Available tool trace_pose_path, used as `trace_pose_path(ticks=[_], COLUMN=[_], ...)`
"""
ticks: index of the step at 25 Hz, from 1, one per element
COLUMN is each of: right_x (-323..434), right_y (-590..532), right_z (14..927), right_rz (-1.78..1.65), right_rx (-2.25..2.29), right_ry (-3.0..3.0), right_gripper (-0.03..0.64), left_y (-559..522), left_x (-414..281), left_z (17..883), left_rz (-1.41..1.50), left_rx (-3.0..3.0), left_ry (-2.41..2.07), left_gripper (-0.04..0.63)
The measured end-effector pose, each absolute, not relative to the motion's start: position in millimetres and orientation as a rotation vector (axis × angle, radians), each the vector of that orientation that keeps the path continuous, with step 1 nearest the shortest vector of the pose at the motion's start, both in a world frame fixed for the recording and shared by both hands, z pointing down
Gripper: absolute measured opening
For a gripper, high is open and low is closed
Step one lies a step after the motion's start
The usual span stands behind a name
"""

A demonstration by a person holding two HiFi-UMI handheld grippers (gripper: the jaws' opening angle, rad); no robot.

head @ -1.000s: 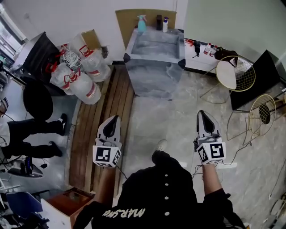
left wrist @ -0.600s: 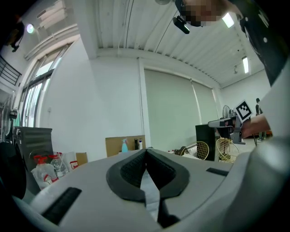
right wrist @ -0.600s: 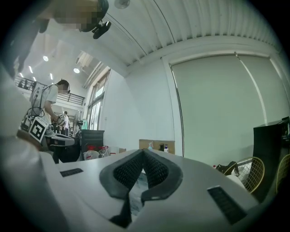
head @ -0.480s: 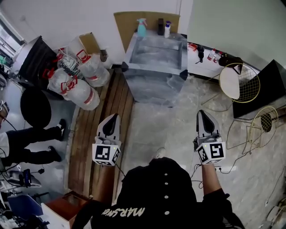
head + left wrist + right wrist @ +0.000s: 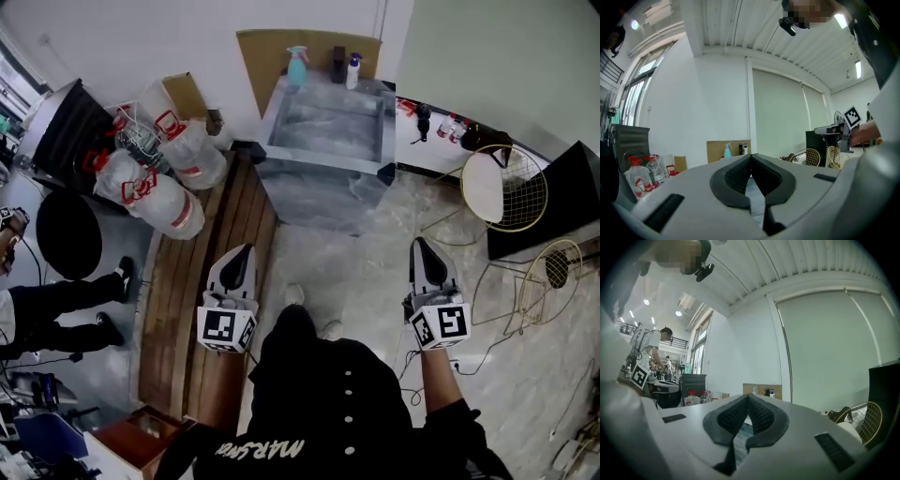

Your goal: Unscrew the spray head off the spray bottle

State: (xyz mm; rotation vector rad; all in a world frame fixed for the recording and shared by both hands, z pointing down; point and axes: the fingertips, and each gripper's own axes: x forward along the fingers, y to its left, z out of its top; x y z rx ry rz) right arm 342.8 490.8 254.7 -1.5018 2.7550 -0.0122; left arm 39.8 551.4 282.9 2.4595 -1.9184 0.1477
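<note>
Step in hand: the approach. Nothing is grasped and unscrewing hasn't begun. Left gripper (image 5: 242,251) and right gripper (image 5: 420,246) are both clenched on nothing, pads tip to tip in each gripper view w/ no object between them. Both point level toward the table (image 5: 323,161), well apart from it, one on each side of the person's body.

Spray bottle (image 5: 298,75) stands upright at the table's far edge, near the far left corner. The spray head (image 5: 296,52) is on top, apparently screwed on. Just right of it along the same edge are a dark bottle (image 5: 337,64), then a white bottle (image 5: 352,71) w/ a blue top. A cardboard sheet (image 5: 272,52) leans on the wall behind them.

Next move, as I judge it: get to the table's near edge & open both sets of jaws. One gripper clamps the bottle body so it can't spin; the other takes the collar under the head & twists. The far-edge spot means a long reach across the top, so coming in from the table's left side may be easier.

Hard to make out: the bottle is tiny in every view, so I can't see the collar, the thread, which way the nozzle faces, or whether there's liquid inside. In both gripper views it's only a speck just above the closed tips. The person's body blocks the floor right below.
</note>
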Motion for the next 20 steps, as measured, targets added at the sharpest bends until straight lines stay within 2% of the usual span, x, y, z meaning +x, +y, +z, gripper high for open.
trace_pose_path(ticks=[9,20], right_x=[319.0,273.3], right_y=[430.7,288.1], right_z=[261.2,261.6], right_rz=[-0.007,0.02], right_rx=[-1.518,-1.536], right_ry=[2.751,2.771], right_gripper=[0.014,0.014], left_y=[474.2,332.0], left_x=[18.8,-5.6], left_z=[295.1,290.4], left_rz=[0.141,0.12], left_rx=[2.487,2.622], left_ry=[-1.873,-1.752], left_gripper=[0.025,0.025])
